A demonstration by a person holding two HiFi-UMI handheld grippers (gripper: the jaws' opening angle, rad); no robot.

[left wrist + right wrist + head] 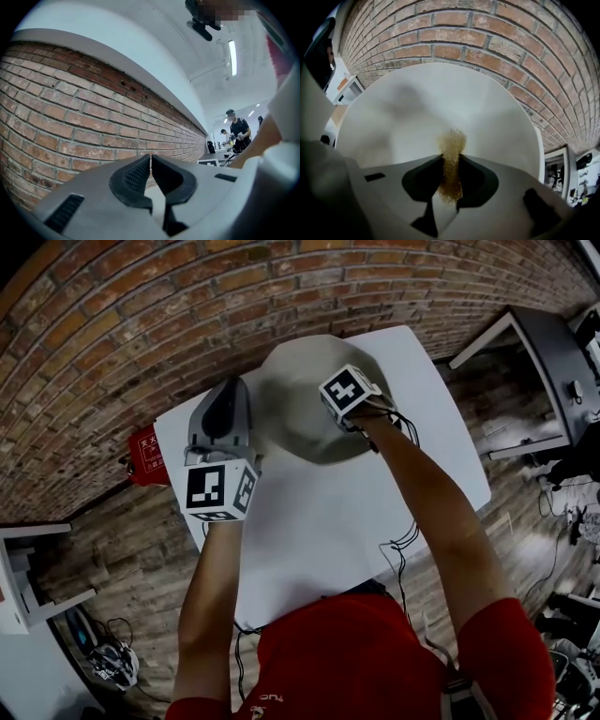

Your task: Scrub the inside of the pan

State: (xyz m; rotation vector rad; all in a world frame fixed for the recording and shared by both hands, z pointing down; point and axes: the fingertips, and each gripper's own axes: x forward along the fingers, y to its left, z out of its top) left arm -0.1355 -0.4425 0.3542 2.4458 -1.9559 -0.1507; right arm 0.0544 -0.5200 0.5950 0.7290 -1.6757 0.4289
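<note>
Head view looks down on one white table (pixel 328 521) set against a brick wall (pixel 141 324), where a person in a red top works two hand-held grippers over one pale, round pan (pixel 291 423). The pan sits at the table's far edge, close to the wall, and the near half of the tabletop lies bare and open. The right gripper (pixel 451 161) reaches down inside the pan, its jaws clamped on one golden-brown scrubber (pixel 452 143) whose tip meets the pan's inner surface. The left gripper (pixel 150 159) is just beside the pan's left rim, above the table's left corner, its jaws pressed together with nothing between them and aimed at the brickwork. Two marker cubes show, one on each gripper. One red canister (pixel 145 456) stands low beside the table's left edge, at the foot of the wall. One dark table (pixel 553 352) stands well apart to the right, with wooden floor between it and the white one.
</note>
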